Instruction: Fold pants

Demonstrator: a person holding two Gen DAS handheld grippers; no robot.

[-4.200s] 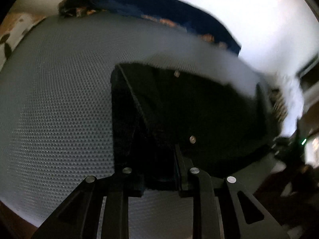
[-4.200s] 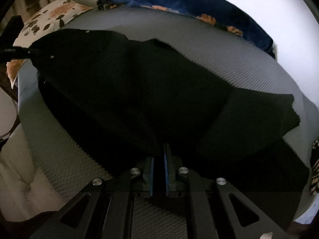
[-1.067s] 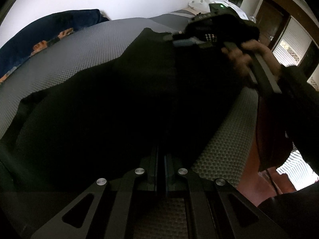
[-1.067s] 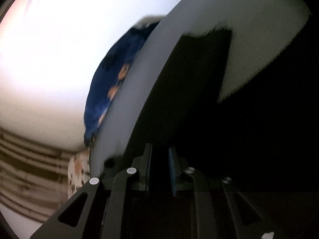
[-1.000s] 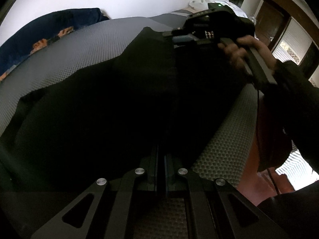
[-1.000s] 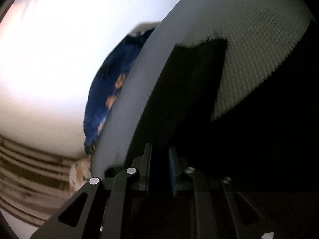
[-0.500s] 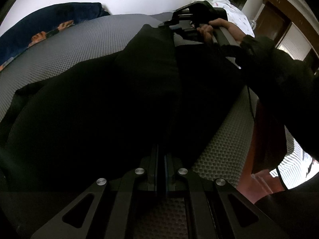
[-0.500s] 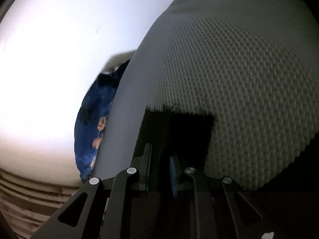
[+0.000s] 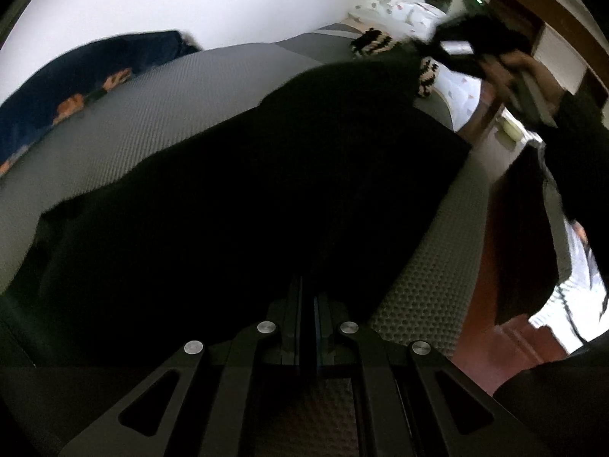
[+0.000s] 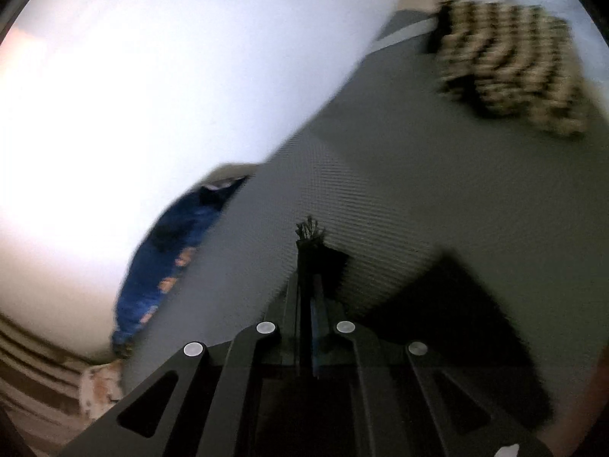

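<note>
The left tool (image 9: 308, 304) stays clamped on the near edge of the black pants (image 9: 266, 190) spread across the grey bed (image 9: 171, 106). The right tool (image 10: 310, 297), pinched on a frayed hem corner, has swung it further over, suggesting a fold is underway

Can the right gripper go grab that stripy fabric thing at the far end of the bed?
Probably not right now. The right gripper is shut on a bit of the black pants, so it is busy. The striped cloth lies farther along the grey mattress, with nothing between.
</note>
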